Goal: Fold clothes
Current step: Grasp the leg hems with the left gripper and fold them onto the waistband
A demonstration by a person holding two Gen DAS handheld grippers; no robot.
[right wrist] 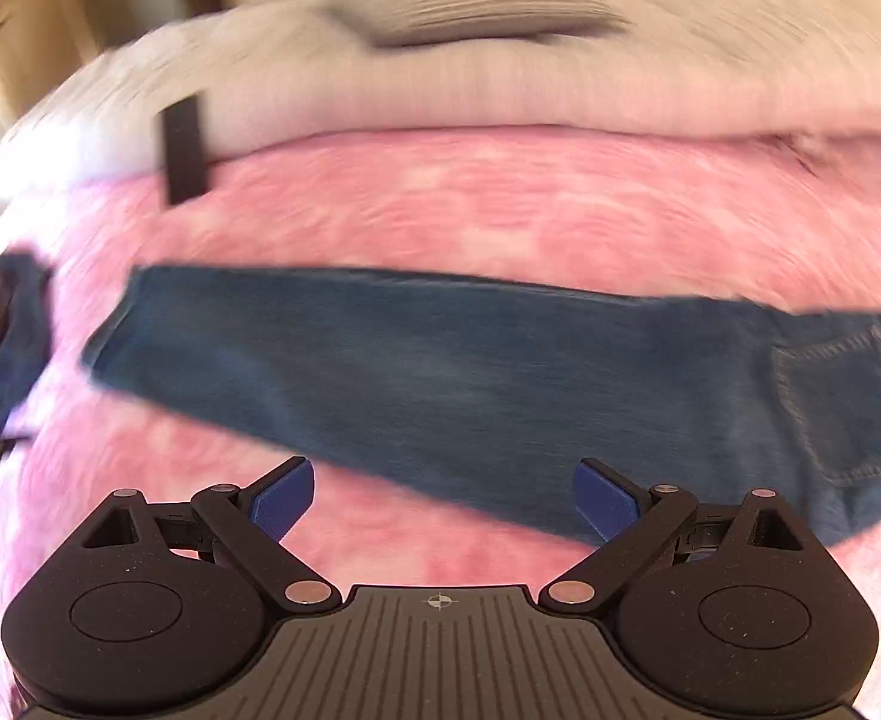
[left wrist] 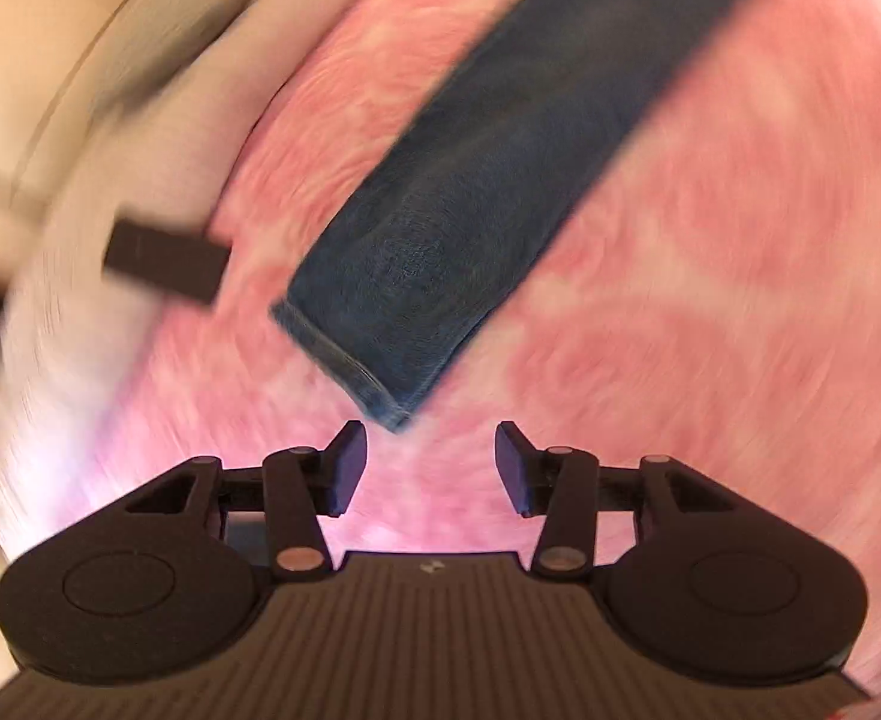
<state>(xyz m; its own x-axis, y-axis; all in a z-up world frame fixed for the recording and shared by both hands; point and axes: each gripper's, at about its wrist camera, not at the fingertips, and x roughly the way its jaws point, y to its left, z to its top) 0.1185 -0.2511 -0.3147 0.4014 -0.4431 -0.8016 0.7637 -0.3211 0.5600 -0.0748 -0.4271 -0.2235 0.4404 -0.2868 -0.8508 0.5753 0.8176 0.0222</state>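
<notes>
- The jeans (right wrist: 470, 372) are being seen lying flat on the pink blanket (right wrist: 470, 204).
- The left gripper (left wrist: 431, 462) is being held open and empty, just short of the hem.
- The right gripper (right wrist: 443, 501) is being held wide open and empty, at the leg's near edge.

Blue denim jeans (right wrist: 440, 372) lie on a mottled pink blanket (right wrist: 470, 204) beside a black bar (right wrist: 185, 150).
</notes>
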